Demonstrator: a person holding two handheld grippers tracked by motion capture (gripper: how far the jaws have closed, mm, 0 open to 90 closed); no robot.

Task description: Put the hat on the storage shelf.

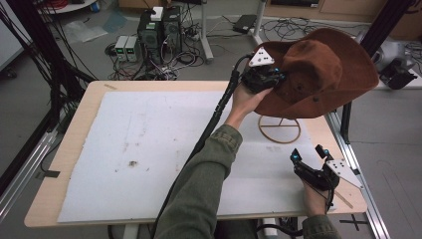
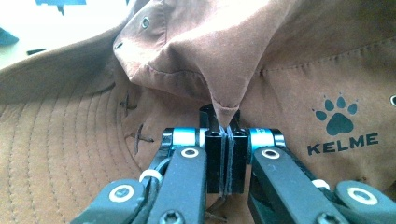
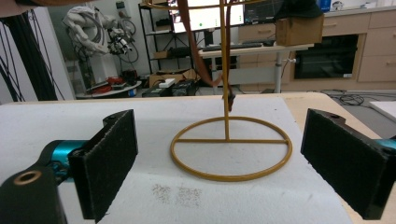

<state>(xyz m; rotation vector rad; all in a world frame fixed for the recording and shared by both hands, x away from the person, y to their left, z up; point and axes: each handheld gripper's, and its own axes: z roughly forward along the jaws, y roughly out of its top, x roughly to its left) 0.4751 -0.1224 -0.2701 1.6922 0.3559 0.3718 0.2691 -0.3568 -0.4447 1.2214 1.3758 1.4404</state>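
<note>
1. From the high view, the surface [image 1: 74, 149] is sitting in a lab with cables and computer boxes on the floor behind it, a white mat [image 1: 149, 149] covering most of its top. I am holding the brown hat [image 1: 323, 74] in the air at the far right with my left tongs [image 1: 263, 75], over the gold wire stand [image 1: 279, 130]. My right tongs [image 1: 309, 154] are waiting low, near the stand's ring base.

2. In the left gripper view, my left tongs [image 2: 226, 154] are clamping a pinched fold of the hat [image 2: 70, 140] fabric, jaws pressed together on it, just beside the paw-print logo [image 2: 339, 116]. I judge this thin pinch could slip, so I should be keeping the grip firm and lowering slowly.

3. In the right gripper view, my right tongs [image 3: 224, 163] are standing wide apart, holding nothing, with the stand [image 3: 227, 140] between the pads. A brown strap [image 3: 196, 42] is hanging beside the post. To seat the hat well, I am thinking of centring its crown over the post and steadying the base if it shifts.
</note>
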